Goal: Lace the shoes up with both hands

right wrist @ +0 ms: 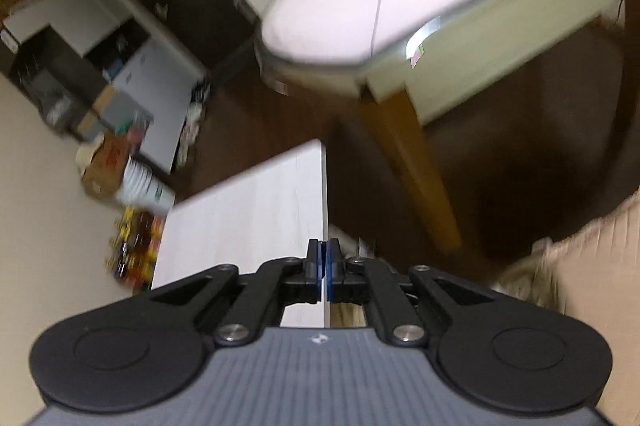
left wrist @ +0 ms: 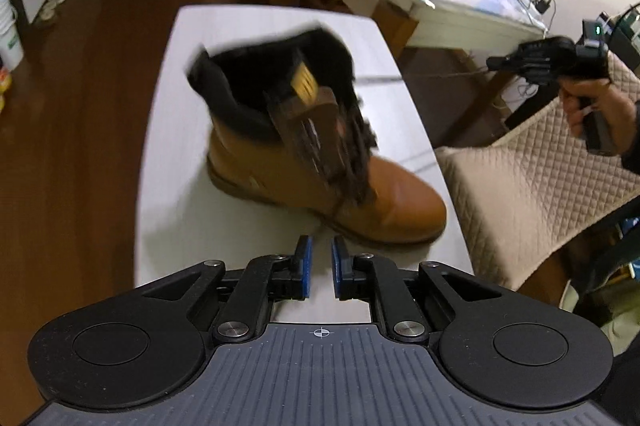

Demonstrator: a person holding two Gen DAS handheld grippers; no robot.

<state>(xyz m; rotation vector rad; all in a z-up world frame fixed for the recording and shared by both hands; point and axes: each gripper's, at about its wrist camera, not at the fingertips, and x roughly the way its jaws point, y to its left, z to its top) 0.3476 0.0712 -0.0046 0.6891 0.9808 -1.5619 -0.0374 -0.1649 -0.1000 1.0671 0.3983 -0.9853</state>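
Left tongs spread, empty, boot just ahead; right tongs pinching lace, prob. tensioning.

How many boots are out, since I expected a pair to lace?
1: a tan boot stands on the small white table, just ahead of the left gripper. The right wrist view shows none; a second may lie out of frame.
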